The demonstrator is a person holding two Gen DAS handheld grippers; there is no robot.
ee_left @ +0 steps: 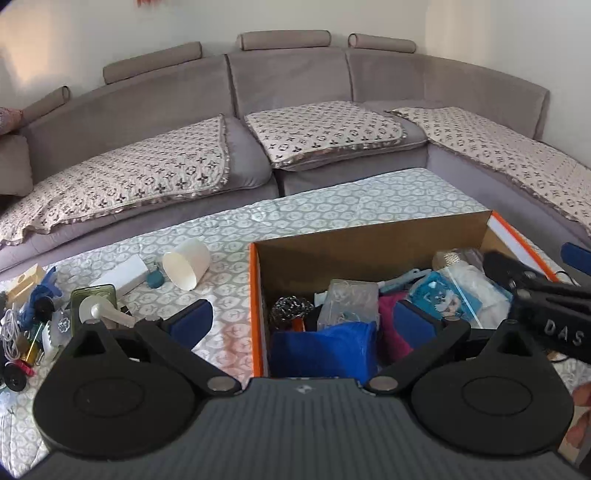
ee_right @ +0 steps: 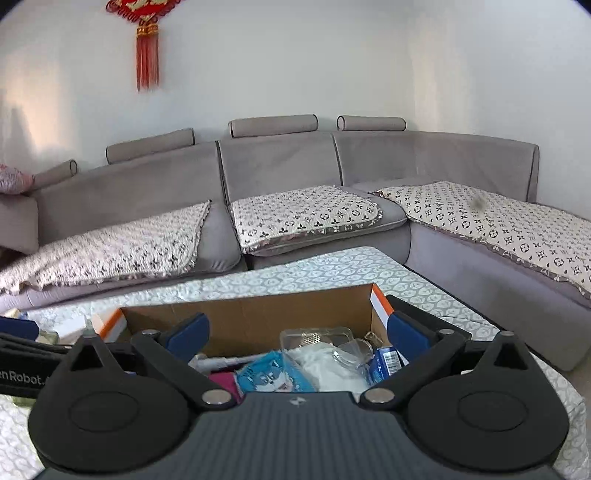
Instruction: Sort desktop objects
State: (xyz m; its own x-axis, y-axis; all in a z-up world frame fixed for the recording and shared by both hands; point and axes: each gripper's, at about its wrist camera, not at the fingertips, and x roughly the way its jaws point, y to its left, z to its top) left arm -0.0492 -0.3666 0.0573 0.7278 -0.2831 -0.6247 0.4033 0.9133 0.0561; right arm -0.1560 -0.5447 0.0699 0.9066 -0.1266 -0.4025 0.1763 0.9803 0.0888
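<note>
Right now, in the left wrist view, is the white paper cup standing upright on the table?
No, the white paper cup lies tipped on its side on the patterned tablecloth, left of the cardboard box, its open mouth showing.

Grey corner sofa with patterned seat covers, red tasselled knot ornament on white wall
</note>
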